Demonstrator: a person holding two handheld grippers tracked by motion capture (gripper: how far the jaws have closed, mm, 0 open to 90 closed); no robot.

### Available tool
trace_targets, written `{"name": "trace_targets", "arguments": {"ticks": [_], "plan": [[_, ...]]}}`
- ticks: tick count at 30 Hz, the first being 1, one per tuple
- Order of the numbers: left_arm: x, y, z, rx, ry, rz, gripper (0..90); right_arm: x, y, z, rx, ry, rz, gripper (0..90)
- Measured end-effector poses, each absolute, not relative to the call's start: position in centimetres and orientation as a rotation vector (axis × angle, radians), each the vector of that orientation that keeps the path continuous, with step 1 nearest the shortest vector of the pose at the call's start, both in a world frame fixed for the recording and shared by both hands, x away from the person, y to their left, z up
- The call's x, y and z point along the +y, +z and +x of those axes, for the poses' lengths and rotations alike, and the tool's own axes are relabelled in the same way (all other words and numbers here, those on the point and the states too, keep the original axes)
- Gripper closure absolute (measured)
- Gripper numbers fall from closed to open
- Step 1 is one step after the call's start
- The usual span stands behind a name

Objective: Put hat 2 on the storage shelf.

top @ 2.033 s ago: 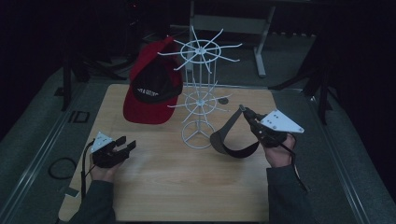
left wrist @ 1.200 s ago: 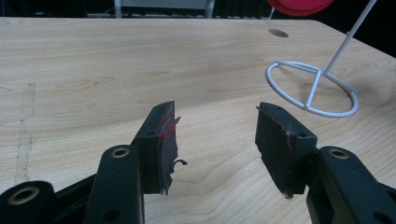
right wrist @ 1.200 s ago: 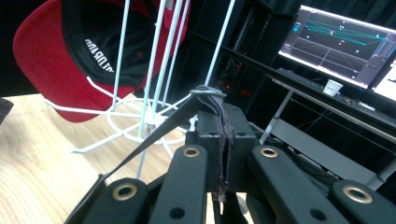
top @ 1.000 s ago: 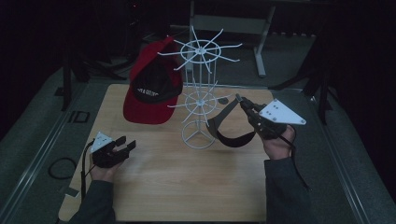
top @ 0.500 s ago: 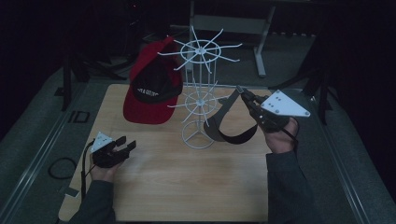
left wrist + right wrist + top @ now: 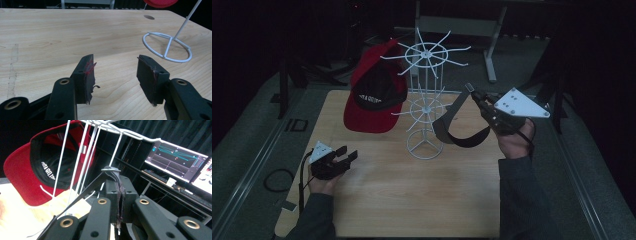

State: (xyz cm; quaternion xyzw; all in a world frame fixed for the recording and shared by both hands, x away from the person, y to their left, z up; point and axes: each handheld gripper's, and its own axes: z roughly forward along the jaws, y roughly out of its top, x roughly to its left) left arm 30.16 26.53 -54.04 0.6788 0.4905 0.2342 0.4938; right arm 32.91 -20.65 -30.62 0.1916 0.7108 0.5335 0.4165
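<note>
Left gripper (image 6: 343,156): rested low over the near-left part of the desk (image 6: 412,200), held in the person's left hand (image 6: 324,172); its grey three-cornered plate faced up.
Left jaws: spread wide with nothing between them; in the left gripper view the two black pads (image 6: 86,77) stood well apart above bare wood grain.
Cable: a dark loop (image 6: 277,180) lay off the desk's left edge, on the grey floor strip.
Red cap (image 6: 374,97): a red baseball cap with a black front panel and white lettering hung from a left-hand prong of the rack's upper ring, its brim sloping down over the far-left part of the desk. In the right gripper view its red brim and black panel (image 6: 32,170) showed behind the white wires.
Wire rack (image 6: 426,100): a white wire display stand, upright near the desk's middle, with a round foot, a central post and two rings of spoke-like prongs. Its ring foot (image 6: 167,47) appeared at the upper right of the left gripper view.
Dark cap (image 6: 462,127): a grey-black cap hung off the desk, just right of the rack's lower ring, its open side toward the camera, its strap end pinched at the top.
Right gripper (image 6: 476,99): held raised at the right of the rack in the person's right hand (image 6: 514,142), pointing toward the rack.
Right jaws: pressed together on a thin edge of the dark cap's fabric (image 6: 119,195), seen in the right gripper view.
Monitors: lit screens (image 6: 176,161) stood in the dark background of the right gripper view.
</note>
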Motion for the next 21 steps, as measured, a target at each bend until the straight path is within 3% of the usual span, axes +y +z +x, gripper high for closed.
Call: {"name": "trace_targets", "arguments": {"ticks": [21], "plan": [[26.5, -54.0, 30.2, 1.19, 0.571, 1.648, 48.5, -20.5, -28.4, 32.7, 1.744, 1.352, 0.45, 87.6]]}}
